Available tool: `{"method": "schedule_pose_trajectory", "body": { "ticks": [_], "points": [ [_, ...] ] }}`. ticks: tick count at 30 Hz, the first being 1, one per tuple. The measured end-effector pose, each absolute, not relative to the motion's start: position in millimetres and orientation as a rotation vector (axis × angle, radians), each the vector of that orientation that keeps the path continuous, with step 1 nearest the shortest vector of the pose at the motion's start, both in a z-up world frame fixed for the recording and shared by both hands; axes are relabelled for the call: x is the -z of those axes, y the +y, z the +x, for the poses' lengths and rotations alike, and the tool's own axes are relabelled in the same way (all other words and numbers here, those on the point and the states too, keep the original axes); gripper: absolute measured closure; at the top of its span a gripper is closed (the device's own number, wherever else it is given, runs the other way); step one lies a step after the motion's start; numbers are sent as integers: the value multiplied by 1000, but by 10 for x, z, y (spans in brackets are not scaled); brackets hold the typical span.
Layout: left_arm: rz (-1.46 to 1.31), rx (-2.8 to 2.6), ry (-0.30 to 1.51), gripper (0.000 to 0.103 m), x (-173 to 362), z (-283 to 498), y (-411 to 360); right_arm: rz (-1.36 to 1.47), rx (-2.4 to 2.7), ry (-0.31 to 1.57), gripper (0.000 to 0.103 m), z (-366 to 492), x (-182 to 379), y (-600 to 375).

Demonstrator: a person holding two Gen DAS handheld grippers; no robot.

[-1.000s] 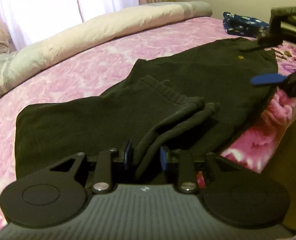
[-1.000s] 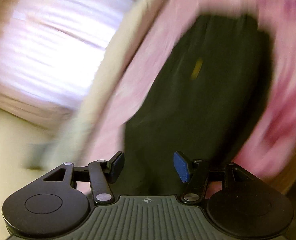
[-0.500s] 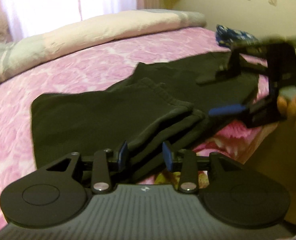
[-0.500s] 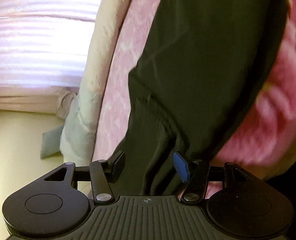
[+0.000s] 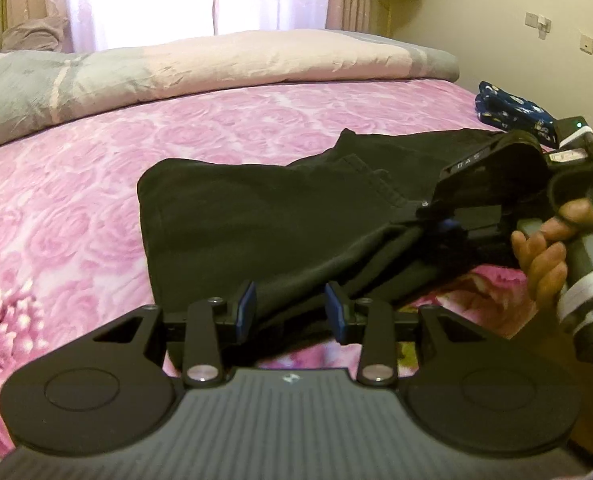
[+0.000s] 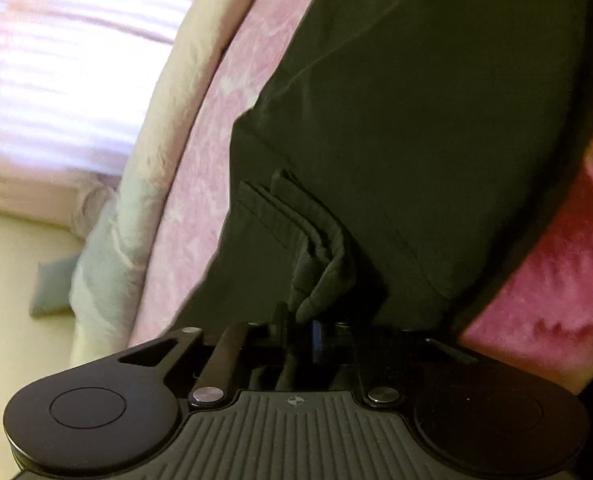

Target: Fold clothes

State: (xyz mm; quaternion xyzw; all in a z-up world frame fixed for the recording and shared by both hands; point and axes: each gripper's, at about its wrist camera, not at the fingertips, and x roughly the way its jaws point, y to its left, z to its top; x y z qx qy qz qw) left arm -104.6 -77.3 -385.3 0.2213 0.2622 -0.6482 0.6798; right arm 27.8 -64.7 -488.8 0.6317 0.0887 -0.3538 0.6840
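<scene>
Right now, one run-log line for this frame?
step: fold | left claw: holds black trousers | right claw: just closed on hems | bed: trousers partly folded

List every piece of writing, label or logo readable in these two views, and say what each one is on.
"DAS": pale letters, all that shows of a longer marking, on the black side plate of the right gripper, seen from the left wrist view.
Small white logo on the left gripper body: too small to read.
Crosshair mark on the right gripper's body in its own view: a symbol, no text.
Black trousers: no readable text.
</scene>
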Motion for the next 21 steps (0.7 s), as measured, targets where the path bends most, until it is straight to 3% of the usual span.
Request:
{"method": "schedule_pose_trajectory", "body": {
  "ticks": [6,7,15,21],
  "points": [
    [510,1398,561,71,3806,-1002,-595,924,636,27,97,323,4166,-300],
    [517,1382,552,74,3801,-1008,-576,899,647,30,97,311,4117,-294],
    [316,1435,666,73,3678,-1008,-495,872,591,-16,97,242,3746,-220],
    [267,1444,569,74,3734,-1182,-704,783,506,2,97,560,3268,-241]
  ]
}}
